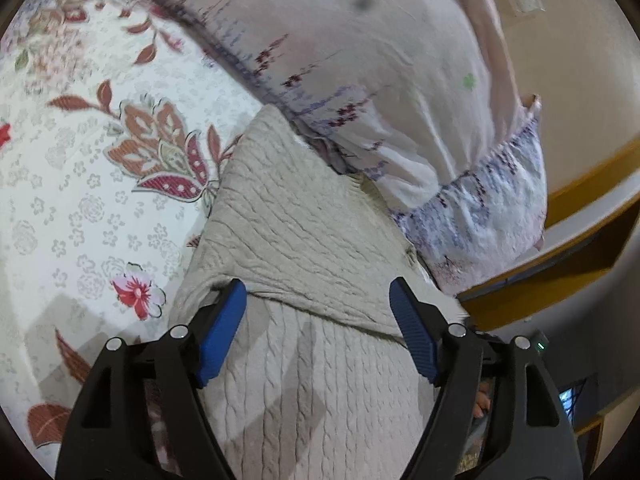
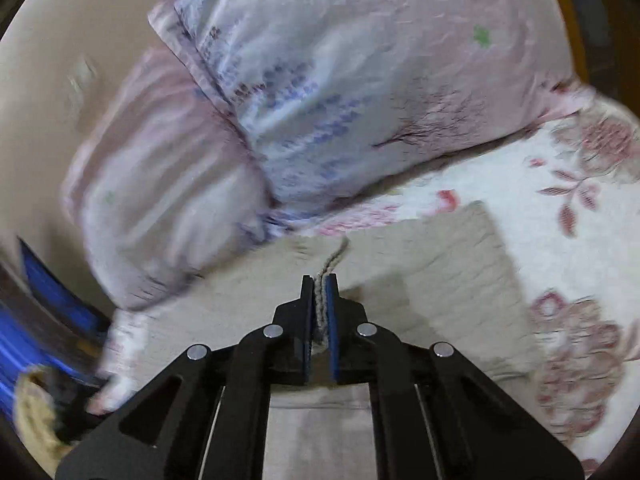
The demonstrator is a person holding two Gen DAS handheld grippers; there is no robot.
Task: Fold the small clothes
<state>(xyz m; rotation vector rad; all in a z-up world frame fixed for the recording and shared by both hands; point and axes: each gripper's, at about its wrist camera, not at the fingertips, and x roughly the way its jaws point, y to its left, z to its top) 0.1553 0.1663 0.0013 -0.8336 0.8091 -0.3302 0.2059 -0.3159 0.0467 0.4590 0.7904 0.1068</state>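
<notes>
Sweater point(image 2: 420, 272) edge pinched in right tool point(image 2: 320, 284) — left tool point(image 1: 318, 296) astride fold

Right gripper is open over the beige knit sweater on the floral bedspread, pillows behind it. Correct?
Not quite. The right gripper is not open: in the right wrist view its jaws are shut on a fold of the beige knit sweater. The rest holds: the sweater lies on the floral bedspread, with the pillows behind it.

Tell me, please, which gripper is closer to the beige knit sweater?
Right. The right gripper is shut on a fold of the beige knit sweater; the left gripper is open just above it, not gripping.
</notes>
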